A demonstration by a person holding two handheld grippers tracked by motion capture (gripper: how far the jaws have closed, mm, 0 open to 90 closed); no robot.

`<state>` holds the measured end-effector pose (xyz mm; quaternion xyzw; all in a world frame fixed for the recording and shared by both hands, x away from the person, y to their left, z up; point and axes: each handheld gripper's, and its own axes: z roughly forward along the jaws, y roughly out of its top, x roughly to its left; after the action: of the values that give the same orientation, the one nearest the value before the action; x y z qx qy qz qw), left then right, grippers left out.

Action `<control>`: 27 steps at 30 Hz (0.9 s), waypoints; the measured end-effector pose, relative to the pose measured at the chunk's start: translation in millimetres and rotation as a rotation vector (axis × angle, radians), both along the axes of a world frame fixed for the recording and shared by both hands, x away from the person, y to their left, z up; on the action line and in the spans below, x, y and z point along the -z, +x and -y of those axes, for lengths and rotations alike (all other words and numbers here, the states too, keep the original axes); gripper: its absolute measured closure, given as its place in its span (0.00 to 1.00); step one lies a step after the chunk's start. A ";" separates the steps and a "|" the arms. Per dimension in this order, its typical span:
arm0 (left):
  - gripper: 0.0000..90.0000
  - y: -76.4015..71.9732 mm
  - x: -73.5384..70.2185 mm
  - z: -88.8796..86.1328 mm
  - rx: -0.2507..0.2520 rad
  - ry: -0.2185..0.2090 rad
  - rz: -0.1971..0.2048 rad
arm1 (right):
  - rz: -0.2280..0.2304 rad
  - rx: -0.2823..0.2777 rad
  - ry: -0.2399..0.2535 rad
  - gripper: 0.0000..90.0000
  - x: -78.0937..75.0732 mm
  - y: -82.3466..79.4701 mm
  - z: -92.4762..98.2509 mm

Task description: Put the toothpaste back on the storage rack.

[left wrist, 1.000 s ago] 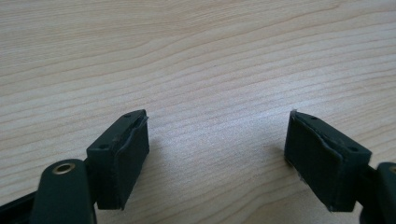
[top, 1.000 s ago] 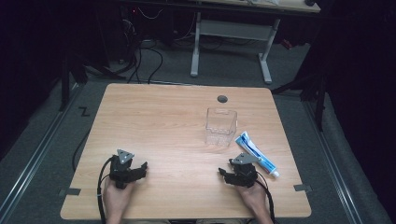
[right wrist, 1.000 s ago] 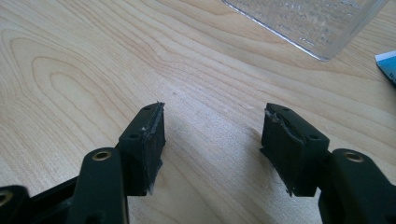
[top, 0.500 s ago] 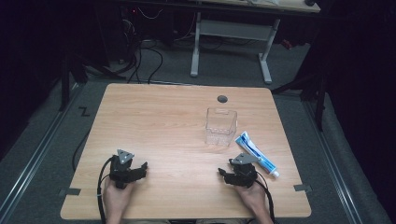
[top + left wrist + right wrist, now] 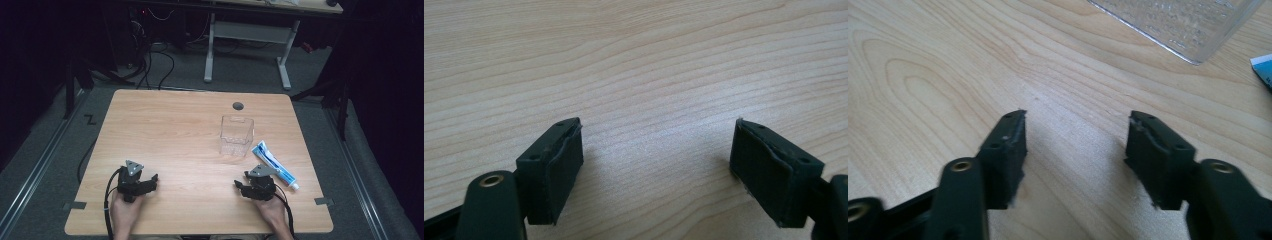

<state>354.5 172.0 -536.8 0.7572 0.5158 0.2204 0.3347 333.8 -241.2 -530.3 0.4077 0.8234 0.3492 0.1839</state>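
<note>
A clear plastic cup point(image 5: 236, 135) stands upright right of the table's middle; its base point(image 5: 1178, 25) shows at the top of the right gripper view. A blue and white toothpaste tube point(image 5: 274, 164) lies flat just right of the cup, its corner point(image 5: 1263, 67) at the right gripper view's edge. My right gripper point(image 5: 239, 186) rests on the table near the front edge, just left of the tube, open and empty point(image 5: 1075, 137). Near the front left my left gripper point(image 5: 154, 180) rests too, open with bare wood between its jaws point(image 5: 656, 150).
The wooden table point(image 5: 165, 130) has a round cable hole point(image 5: 238, 106) at its back edge. Grey floor surrounds it, with a white desk frame point(image 5: 247, 37) and cables beyond. Tape marks point(image 5: 324, 201) sit at the front corners.
</note>
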 end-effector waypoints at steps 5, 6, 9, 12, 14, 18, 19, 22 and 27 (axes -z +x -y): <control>0.24 -0.1 0.1 0.1 0.000 0.000 0.001 | -0.001 -0.003 0.016 0.50 -3.3 -1.4 2.8; 0.24 -0.1 0.0 0.0 0.001 0.000 0.000 | 0.012 0.005 0.032 0.51 -5.9 -2.0 5.4; 0.24 -0.2 0.1 0.2 -0.001 -0.001 0.001 | 0.012 0.014 0.041 0.51 -8.3 -3.0 8.0; 0.24 -0.1 0.1 0.1 0.000 0.000 0.001 | 0.013 0.015 0.047 0.51 -9.8 -4.8 10.4; 0.24 -0.1 0.1 0.1 0.000 0.000 0.001 | 0.011 0.013 0.054 0.50 -10.6 -6.1 12.0; 0.24 -0.1 0.1 0.1 0.000 0.001 0.002 | 0.012 0.017 0.054 0.48 -11.6 -7.6 14.4; 0.24 -0.1 0.1 0.1 0.000 0.001 0.002 | 0.012 0.017 0.054 0.48 -11.6 -7.6 14.4; 0.24 -0.1 0.1 0.2 0.000 0.000 0.002 | 0.008 0.015 0.073 0.47 -12.5 -8.7 17.9; 0.24 -0.1 0.1 0.2 0.000 0.000 0.002 | 0.022 0.023 0.072 0.45 -14.7 -12.0 20.9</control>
<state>354.4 171.9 -536.9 0.7569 0.5155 0.2214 0.3352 321.7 -262.0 -515.6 0.4198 0.8034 0.3810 0.1821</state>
